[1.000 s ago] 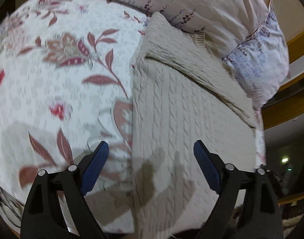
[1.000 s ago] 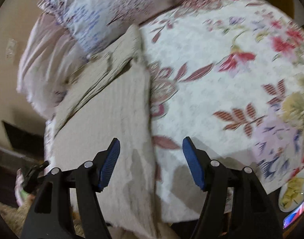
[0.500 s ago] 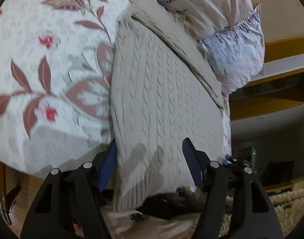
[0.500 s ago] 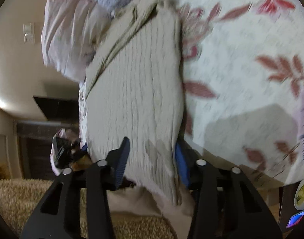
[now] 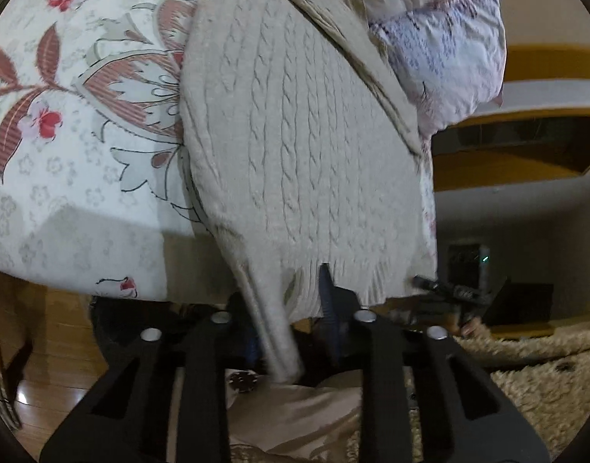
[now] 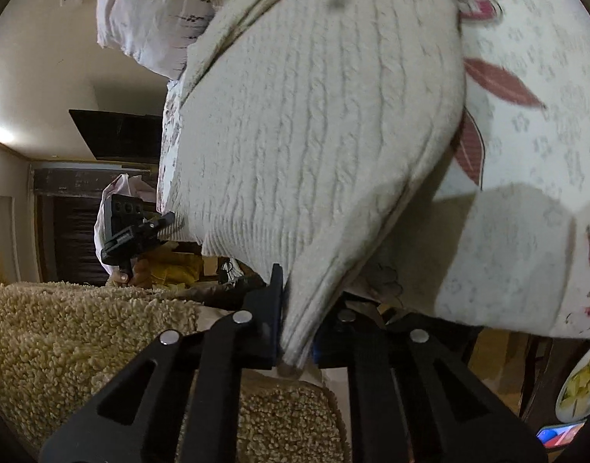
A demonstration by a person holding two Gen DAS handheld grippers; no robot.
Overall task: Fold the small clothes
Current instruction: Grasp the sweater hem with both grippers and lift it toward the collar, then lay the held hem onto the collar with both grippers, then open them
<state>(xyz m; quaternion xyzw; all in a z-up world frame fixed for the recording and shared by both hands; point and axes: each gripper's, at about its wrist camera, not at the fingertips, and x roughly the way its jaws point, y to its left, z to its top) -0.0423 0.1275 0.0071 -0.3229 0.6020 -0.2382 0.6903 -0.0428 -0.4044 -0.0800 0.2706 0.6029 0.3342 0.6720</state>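
I worked over the cream cable-knit sweater [image 5: 295,135], which lay flat on the floral bedspread [image 5: 63,115], its ribbed hem hanging just past the bed's near edge; every place below is told from that sweater. My left gripper [image 5: 291,308] sat at the sweater's hem, near the corner on the bedspread side; its jaws were closing with the ribbed edge between them, and a folded strip of knit ran down from the hem through the narrow gap, so the blue pads appeared to pinch it. My right gripper [image 6: 295,320] had the sweater's other near corner; its black fingers [image 6: 270,308] were pressed together on a bunched point of knit that narrowed down into them, and the cloth above fanned out wide from that pinch.

Beyond the sweater's far end, at its collar side, lay a pale printed pillow [image 5: 445,50], touching or overlapping the upper edge; I could not tell which. Below the sweater's hem, off the bed, a shaggy tan rug [image 6: 63,347] covered the floor; on the bedspread side of it a strip of glossy wooden floor [image 5: 44,378] showed. From the right view the other handheld device [image 6: 129,227] showed beside the sweater's hem, with fingertips under it; the picture there was small and dim.
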